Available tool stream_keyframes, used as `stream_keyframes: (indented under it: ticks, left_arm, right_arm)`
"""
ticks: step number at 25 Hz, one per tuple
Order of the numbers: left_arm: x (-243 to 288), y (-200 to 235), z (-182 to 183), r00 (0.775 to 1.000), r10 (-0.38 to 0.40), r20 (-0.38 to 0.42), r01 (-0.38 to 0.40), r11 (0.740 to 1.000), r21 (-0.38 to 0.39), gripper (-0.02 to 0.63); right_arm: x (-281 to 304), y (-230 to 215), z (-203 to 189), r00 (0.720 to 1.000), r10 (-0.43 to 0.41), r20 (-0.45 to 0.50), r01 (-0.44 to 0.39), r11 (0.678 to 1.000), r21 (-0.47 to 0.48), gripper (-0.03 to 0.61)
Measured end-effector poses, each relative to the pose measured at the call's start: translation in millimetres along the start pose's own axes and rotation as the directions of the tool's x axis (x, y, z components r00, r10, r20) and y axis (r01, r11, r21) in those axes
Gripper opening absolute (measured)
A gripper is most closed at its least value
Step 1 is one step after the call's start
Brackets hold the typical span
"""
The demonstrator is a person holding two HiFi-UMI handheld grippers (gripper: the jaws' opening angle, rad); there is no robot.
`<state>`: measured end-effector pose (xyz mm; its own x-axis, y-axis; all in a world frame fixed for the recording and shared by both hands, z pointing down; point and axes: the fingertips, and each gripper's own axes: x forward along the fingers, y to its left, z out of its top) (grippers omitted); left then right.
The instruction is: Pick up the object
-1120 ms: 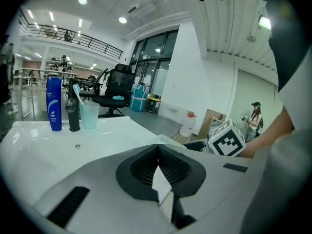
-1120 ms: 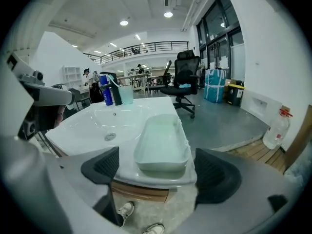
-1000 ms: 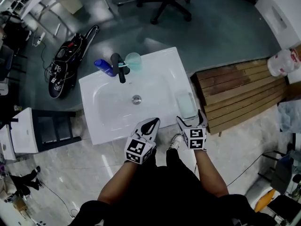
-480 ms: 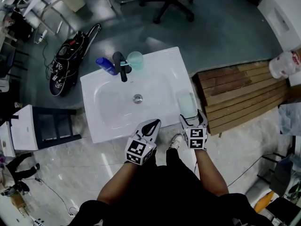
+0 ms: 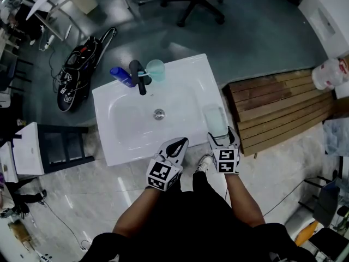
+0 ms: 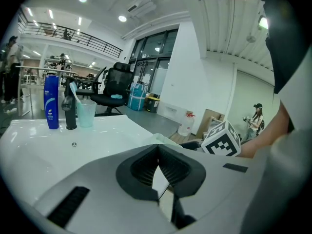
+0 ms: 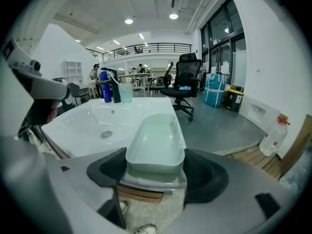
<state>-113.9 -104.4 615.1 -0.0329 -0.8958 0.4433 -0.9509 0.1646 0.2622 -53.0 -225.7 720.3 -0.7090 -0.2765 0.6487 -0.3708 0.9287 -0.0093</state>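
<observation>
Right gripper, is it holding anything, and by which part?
The right gripper has just been closing on the pale green tray, pads against both sides of its near end; it sits on the sink.

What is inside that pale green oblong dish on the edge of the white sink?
Nothing that shows: the pale green oblong dish looks empty, its smooth bottom bare in the right gripper view. Only a narrow strip of the bottom, just behind the dish's near wall, is covered from sight.

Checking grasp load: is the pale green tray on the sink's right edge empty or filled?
Empty: the tray shows a bare inside in the right gripper view.
</observation>
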Motion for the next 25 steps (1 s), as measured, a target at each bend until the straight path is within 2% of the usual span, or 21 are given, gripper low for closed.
stream_keyframes:
  ticks: [11, 14, 15, 25]
  left_arm:
    - [6.0, -0.4, 2.0, 1.000, -0.020, -0.002, 0.020, 1.000, 0.010, 0.014]
    - [6.2, -1.9, 4.4, 1.000, -0.022, 0.000, 0.022, 1.000, 0.018, 0.014]
    - [6.2, -2.4, 5.5, 1.000, -0.023, 0.001, 0.023, 1.000, 0.018, 0.014]
    - [0.0, 6.2, 17.0, 1.000, 0.004, 0.025, -0.005, 1.000, 0.019, 0.014]
  right_arm:
    - [-14.8, -3.2, 20.3, 0.998, 0.008, 0.069, -0.009, 1.000, 0.013, 0.374]
    - [-23.2, -3.4, 34.3, 0.994, 0.010, 0.109, -0.011, 1.000, 0.010, 0.371]
    - [-26.5, -3.6, 40.4, 0.992, 0.010, 0.125, -0.011, 1.000, 0.008, 0.347]
    - [-44.8, 8.5, 81.7, 0.972, 0.038, 0.232, -0.036, 0.999, -0.013, 0.347]
